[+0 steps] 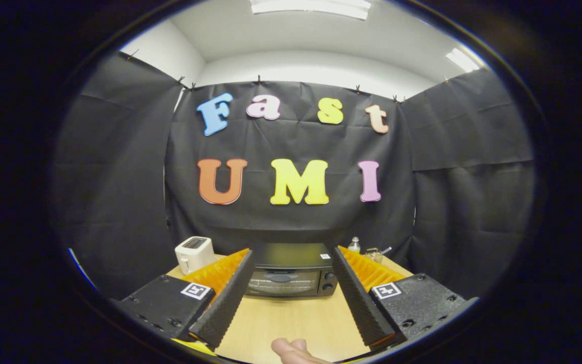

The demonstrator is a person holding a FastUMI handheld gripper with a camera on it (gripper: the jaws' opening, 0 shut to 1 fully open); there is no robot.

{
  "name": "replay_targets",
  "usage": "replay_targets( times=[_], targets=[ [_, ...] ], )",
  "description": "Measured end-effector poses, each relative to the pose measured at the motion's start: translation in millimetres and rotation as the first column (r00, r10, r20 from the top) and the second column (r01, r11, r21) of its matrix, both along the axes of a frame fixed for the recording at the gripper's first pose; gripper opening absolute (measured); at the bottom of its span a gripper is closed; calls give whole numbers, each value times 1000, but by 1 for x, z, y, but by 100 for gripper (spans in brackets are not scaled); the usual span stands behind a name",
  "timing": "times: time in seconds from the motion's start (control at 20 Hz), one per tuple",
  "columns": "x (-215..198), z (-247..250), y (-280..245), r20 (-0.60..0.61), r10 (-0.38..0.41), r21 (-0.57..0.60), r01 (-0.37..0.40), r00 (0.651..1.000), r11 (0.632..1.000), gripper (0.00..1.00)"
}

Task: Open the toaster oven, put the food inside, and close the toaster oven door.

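Jaws (291, 275) are standing released and wide apart, with nothing between them, and they are hanging a little above a light wooden bench (291, 318). Between the two fingers (228, 296), beyond their tips, the toaster oven (291, 270) is sitting at the far part of the bench with its glass door closed and its knobs on the right side of the front. What is inside it I cannot tell, because the glass is dark. Bare wood is lying open between the fingers and the oven front, so this middle stretch is free.

To the left of the oven, near the far left corner of the bench, a small white toaster (194, 254) is standing upright, apart from the oven. To the right of the oven, behind the right finger, a small clear bottle (354, 245) is standing, and just beside it a small glass container (372, 254) with a thin handle sticking out; its contents are too small to make out.

Black cloth walls (119, 177) are closing the booth on three sides just behind the bench's far edge. Above them white walls and a white ceiling with light panels (311, 6) are showing. At the near edge of the bench, below the fingers, part of a person's hand (293, 350) is showing.
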State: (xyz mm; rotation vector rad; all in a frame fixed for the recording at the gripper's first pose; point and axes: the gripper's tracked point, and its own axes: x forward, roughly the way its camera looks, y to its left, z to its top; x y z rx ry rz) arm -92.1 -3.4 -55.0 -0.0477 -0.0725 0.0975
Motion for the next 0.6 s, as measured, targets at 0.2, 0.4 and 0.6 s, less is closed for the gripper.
replay_targets(
  times=[0.2,0.4,0.6],
  targets=[
    [-4,1,-8,-4,-4,12,4,1000,1000,100],
    [-11,4,-14,4,-15,14,15,1000,1000,100],
    [-16,4,-10,1,2,10,-2,1000,1000,100]
  ],
)
